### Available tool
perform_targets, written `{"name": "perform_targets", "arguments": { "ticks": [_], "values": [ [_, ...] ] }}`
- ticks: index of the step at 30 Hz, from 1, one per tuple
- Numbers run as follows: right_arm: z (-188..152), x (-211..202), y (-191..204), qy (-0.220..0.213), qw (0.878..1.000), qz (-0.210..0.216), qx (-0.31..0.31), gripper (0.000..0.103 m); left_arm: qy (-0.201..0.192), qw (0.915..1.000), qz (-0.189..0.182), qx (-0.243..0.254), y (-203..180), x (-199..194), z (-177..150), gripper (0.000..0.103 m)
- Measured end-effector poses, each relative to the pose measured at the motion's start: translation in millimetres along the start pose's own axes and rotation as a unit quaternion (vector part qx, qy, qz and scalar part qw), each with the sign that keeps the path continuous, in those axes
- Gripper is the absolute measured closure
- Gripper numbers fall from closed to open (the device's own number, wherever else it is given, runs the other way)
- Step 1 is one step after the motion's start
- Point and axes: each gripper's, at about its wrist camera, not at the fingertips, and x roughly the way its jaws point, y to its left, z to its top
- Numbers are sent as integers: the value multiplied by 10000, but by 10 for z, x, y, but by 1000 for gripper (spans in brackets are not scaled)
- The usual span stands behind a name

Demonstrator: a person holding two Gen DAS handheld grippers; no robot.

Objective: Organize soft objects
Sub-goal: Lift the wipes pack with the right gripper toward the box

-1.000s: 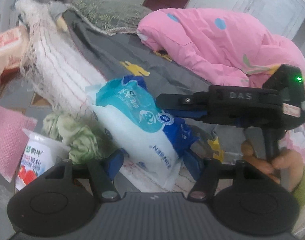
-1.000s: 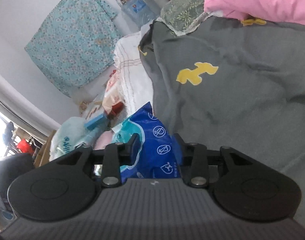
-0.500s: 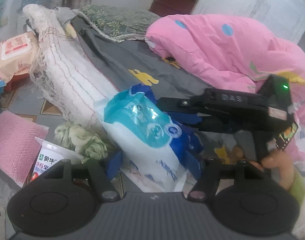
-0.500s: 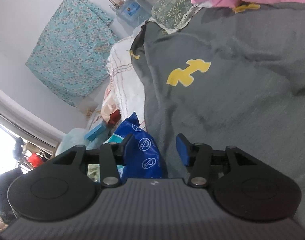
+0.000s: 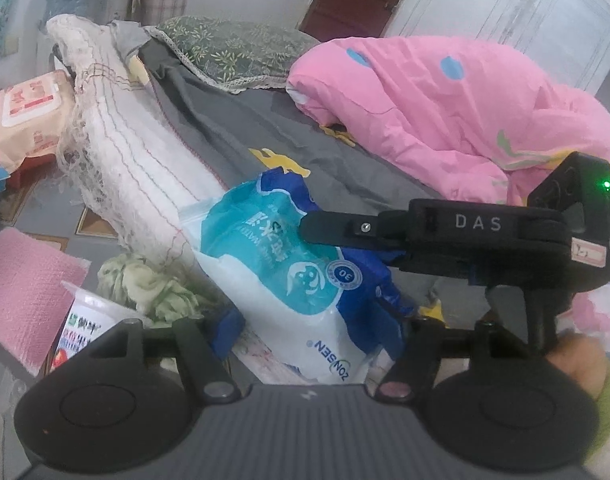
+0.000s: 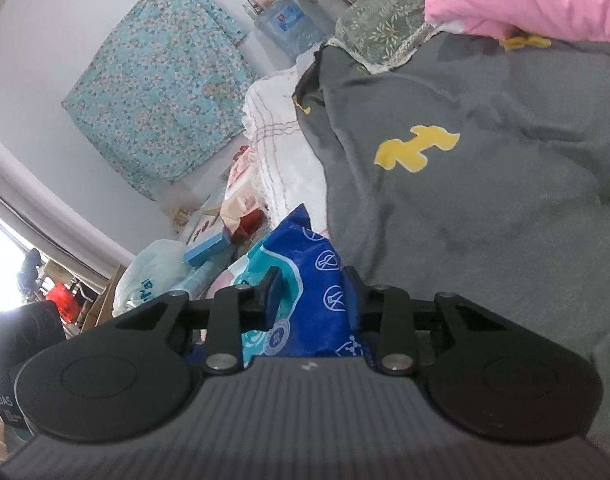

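A blue and white wipes pack (image 5: 289, 276) is gripped at its lower end between the fingers of the left gripper (image 5: 317, 328), at the near edge of the grey sheet (image 5: 265, 128). The right gripper (image 6: 313, 292) has just been closing, and its fingers are seen pressed on the pack's upper blue end (image 6: 317, 276). A green cloth (image 5: 145, 288) lies just left of the pack, beside a yoghurt cup (image 5: 81, 324). A pink quilt (image 5: 445, 104) is heaped on the sheet, well behind the pack.
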Motion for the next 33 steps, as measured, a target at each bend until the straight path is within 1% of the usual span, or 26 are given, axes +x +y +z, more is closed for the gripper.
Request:
{"name": "perform_targets", "arguments": {
  "ticks": [3, 7, 9, 12, 14, 17, 20, 21, 23, 26, 29, 31, 33],
  "values": [
    [-5, -90, 160, -9, 10000, -51, -48, 73, -160, 9999, -5, 43, -50, -202, -12, 34],
    [12, -251, 520, -154, 9994, 31, -317, 73, -490, 9985, 108, 196, -114, -598, 3, 34],
    [27, -292, 742, -176, 9988, 155, -435, 73, -647, 9973, 250, 231, -103, -839, 5, 34],
    [40, -242, 1120, -125, 9967, 408, -697, 73, -895, 9945, 526, 128, 3, -1226, -7, 34],
    [48, -135, 1397, -39, 9940, 603, -909, 73, -1060, 9917, 732, -29, 146, -1495, -27, 34],
    [29, 122, 1865, 191, 9883, 954, -1175, 73, -1292, 9849, 1107, -320, 430, -1939, -81, 34],
    [-37, 486, 2400, 540, 9787, 1370, -1433, 73, -1506, 9741, 1561, -638, 773, -2429, -178, 33],
    [-72, 629, 2596, 691, 9745, 1515, -1502, 73, -1560, 9693, 1736, -771, 906, -2607, -223, 33],
    [-168, 933, 2996, 1033, 9648, 1801, -1613, 73, -1605, 9592, 2094, -1016, 1149, -2926, -320, 33],
    [-399, 1468, 3617, 1661, 9475, 2165, -1666, 73, -1542, 9414, 2653, -1398, 1528, -3364, -487, 33],
    [-695, 1945, 4136, 2265, 9318, 2288, -1675, 73, -1354, 9244, 3030, -1881, 1943, -3657, -662, 33],
    [-923, 2317, 4412, 2747, 9225, 2228, -1548, 73, -1209, 9138, 3207, -2182, 2224, -3776, -765, 33],
    [-1134, 2594, 4605, 3101, 9166, 2112, -1383, 73, -1036, 9057, 3304, -2446, 2533, -3861, -880, 33]
  ]
}}
